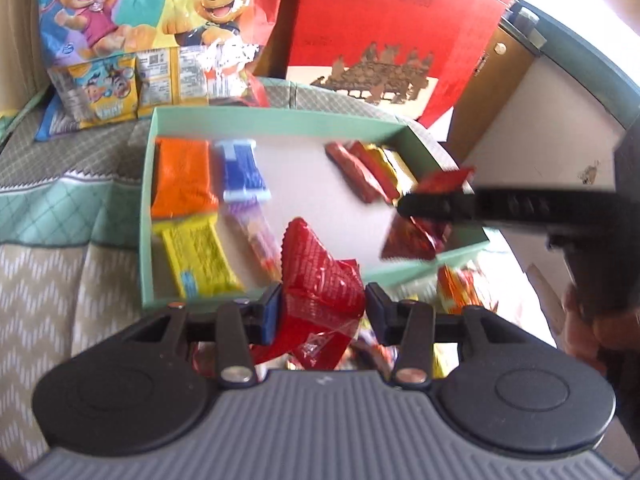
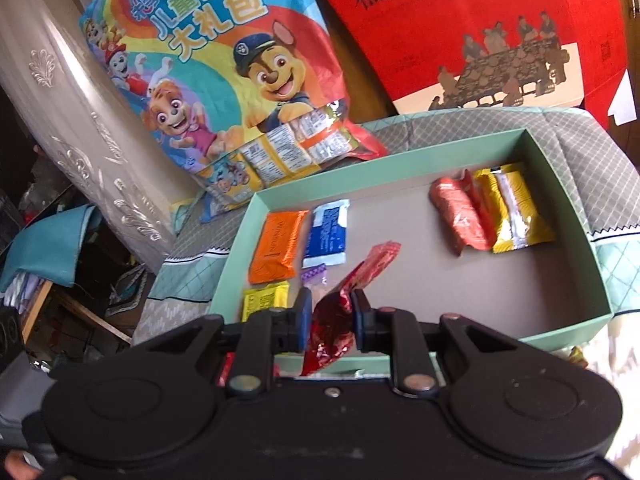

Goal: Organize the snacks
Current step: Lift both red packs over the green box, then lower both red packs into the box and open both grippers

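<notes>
A mint-green box (image 1: 280, 118) (image 2: 400, 152) lies on a quilted cloth. Inside, orange (image 1: 182, 176) (image 2: 276, 246), blue (image 1: 240, 170) (image 2: 328, 232) and yellow (image 1: 200, 258) (image 2: 264, 300) packets sit on the left; red and yellow packets (image 1: 372, 170) (image 2: 492, 212) sit on the right. My left gripper (image 1: 320, 308) is shut on a red snack packet (image 1: 316, 272) at the box's near edge. My right gripper (image 2: 332, 316) is shut on a shiny red packet (image 2: 348, 304) over the box's near part; it shows in the left wrist view (image 1: 416, 224) too.
A cartoon-dog snack bag (image 1: 152, 28) (image 2: 232, 80) and a red gift box (image 1: 384, 28) (image 2: 480, 28) stand behind the green box. More loose snacks (image 1: 460, 288) lie beside the box's near right corner. A padded headboard (image 2: 72, 128) rises at the left.
</notes>
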Demonstrator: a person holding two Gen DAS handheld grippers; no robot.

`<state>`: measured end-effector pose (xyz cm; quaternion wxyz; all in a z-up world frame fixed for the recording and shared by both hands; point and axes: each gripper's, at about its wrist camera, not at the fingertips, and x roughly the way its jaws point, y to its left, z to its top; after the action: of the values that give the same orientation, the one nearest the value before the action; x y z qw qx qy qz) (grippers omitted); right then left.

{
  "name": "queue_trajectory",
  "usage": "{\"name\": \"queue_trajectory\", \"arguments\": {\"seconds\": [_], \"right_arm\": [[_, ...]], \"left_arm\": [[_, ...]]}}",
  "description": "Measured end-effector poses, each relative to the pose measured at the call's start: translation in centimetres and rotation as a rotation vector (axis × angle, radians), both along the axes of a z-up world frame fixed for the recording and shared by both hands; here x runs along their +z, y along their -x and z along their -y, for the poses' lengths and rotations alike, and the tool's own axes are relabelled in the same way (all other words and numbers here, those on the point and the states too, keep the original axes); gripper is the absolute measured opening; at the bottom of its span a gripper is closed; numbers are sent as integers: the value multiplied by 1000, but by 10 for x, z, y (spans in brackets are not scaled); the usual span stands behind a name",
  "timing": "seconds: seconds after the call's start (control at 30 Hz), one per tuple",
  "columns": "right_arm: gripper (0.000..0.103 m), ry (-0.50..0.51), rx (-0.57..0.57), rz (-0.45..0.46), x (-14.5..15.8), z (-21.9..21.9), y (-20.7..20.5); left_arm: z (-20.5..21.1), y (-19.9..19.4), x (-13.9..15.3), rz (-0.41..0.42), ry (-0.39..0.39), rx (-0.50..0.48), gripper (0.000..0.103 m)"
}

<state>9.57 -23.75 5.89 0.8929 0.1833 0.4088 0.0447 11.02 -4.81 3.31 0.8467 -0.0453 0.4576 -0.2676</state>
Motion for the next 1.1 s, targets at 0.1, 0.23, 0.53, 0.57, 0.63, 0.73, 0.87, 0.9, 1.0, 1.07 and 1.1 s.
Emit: {"name": "queue_trajectory", "arguments": {"seconds": [0.1, 0.23, 0.53, 0.57, 0.63, 0.73, 0.87, 0.9, 1.0, 1.07, 1.1], "right_arm": [[20, 7, -18, -14, -7, 7, -8], [20, -6, -43, -38, -19, 17, -19], [23, -78, -62, -119, -50, 29, -37], [23, -90, -60, -128, -52, 29, -38], [35, -126, -73, -134, -55, 32, -40], [74, -124, -107, -118, -56, 36, -38], [90, -134, -136, -109, -55, 39, -34], [94, -131, -142, -109, -54, 39, -33], [99, -123, -151, -104, -51, 40, -28], [102, -117, -155, -100, -48, 40, -25], [103, -116, -157, -98, -47, 39, -23]], "left_arm": [[21, -26, -7, 0, -23, -8, 44], [44, -49, -22, -21, -52, -31, 44], [68, -77, -45, -36, -95, -34, 50], [68, -79, -49, -31, -120, -23, 59], [67, -81, -54, -29, -165, 13, 76], [58, -82, -55, -37, -155, 50, 91], [54, -78, -49, -5, -169, 70, 102], [53, -78, -48, -7, -169, 69, 103], [53, -76, -46, -19, -165, 69, 103], [52, -72, -45, -20, -167, 69, 103], [52, -70, -44, -20, -167, 68, 103]]}}
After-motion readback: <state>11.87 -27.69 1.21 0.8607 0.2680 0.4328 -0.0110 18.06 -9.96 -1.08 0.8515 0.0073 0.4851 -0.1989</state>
